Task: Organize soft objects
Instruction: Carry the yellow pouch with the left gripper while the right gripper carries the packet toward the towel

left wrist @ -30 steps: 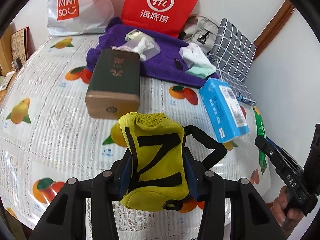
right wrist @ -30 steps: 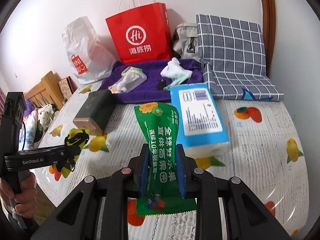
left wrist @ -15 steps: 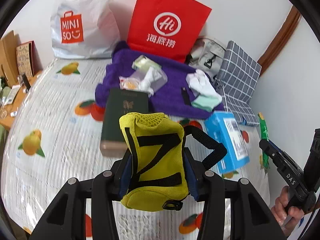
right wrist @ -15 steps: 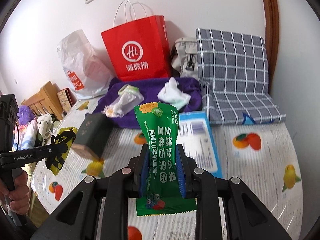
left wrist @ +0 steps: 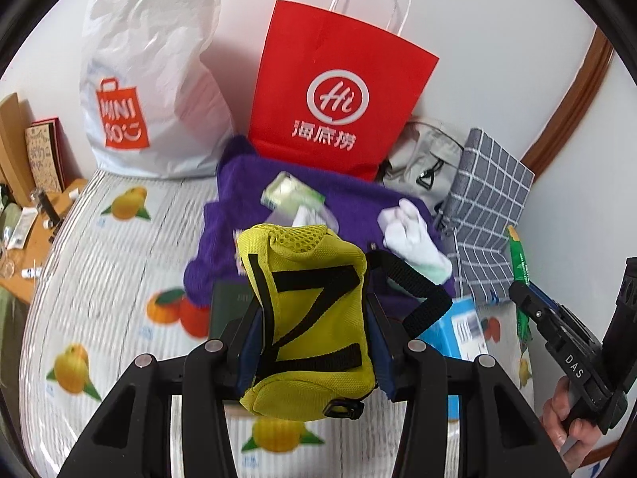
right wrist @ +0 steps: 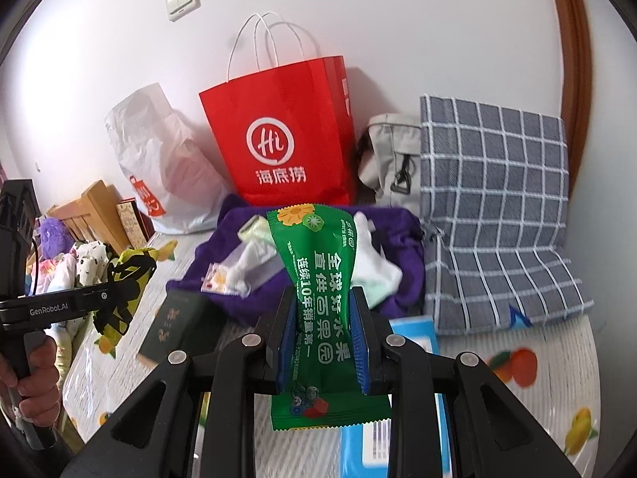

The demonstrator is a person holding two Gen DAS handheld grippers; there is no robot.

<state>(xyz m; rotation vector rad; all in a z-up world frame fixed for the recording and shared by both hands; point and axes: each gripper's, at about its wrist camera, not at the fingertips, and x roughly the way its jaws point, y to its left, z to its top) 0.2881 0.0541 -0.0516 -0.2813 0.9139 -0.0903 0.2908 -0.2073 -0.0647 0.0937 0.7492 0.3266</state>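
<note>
My left gripper (left wrist: 312,318) is shut on a yellow mesh pouch (left wrist: 310,310) with black straps, held above the bed. My right gripper (right wrist: 324,334) is shut on a green snack packet (right wrist: 322,310), also in the air. The pouch also shows at the left of the right wrist view (right wrist: 127,275); the packet shows at the right of the left wrist view (left wrist: 519,275). A red paper bag (left wrist: 338,91) stands open against the wall beyond a purple towel (left wrist: 227,231). A white plastic bag (left wrist: 151,79) stands left of it.
On the towel lie white socks (left wrist: 410,235) and small plastic packets (left wrist: 290,193). A dark green box (right wrist: 175,326) and a blue tissue pack (left wrist: 458,330) lie on the fruit-print sheet (left wrist: 99,279). A grey checked cushion (right wrist: 493,207) and beige bag (right wrist: 390,159) are at right.
Both grippers have risen and moved toward the wall with their loads. The red bag and the towel now look nearer; the green box and blue pack have dropped lower in view.
</note>
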